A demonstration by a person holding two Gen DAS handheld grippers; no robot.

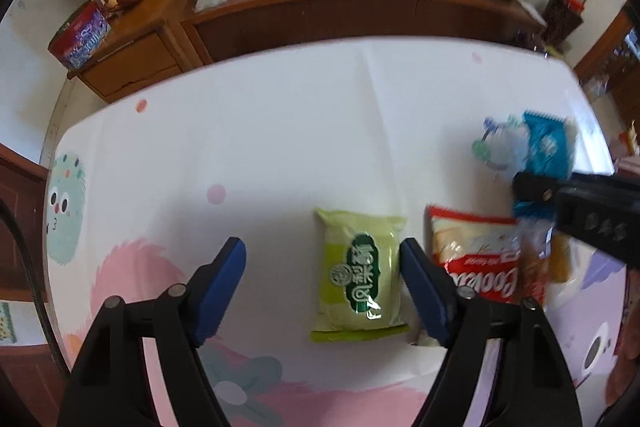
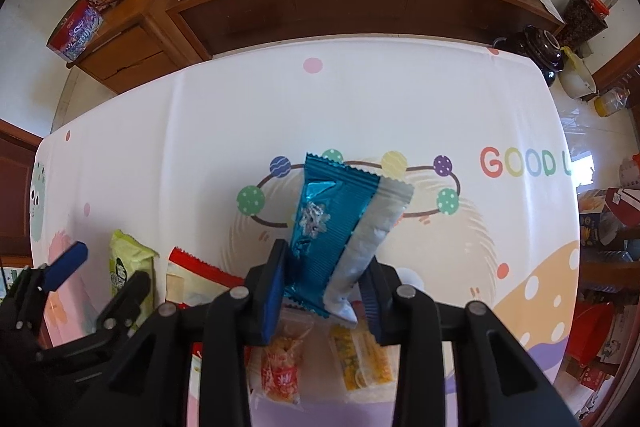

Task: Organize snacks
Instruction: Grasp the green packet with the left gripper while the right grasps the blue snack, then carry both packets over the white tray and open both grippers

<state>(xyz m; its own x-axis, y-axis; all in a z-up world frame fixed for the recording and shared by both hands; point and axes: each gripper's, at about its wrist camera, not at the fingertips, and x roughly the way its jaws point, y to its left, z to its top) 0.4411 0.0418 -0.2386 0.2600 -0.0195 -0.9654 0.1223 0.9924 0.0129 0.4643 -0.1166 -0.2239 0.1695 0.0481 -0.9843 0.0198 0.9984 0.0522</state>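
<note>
**Two hand-held grippers work a spread of snack packets**

The right hand-held gripper (image 2: 326, 281) pinches a blue packet (image 2: 326, 223) by its near end, lifted above the surface (image 2: 240, 99). The left hand-held gripper (image 1: 322, 279) stands spread, pointing down around a green packet (image 1: 358, 277) that lies flat; its right finger sits just beside the packet, its left finger well apart.

A red-and-white packet (image 1: 476, 255) lies right of the green one, and two small orange packets (image 2: 362, 363) lie beneath the blue one.

Held only at one end, the blue packet could slip or swing free. The left gripper's off-centre straddle could nudge the green packet sideways against the red-and-white one.

No container for the snacks is visible.
</note>
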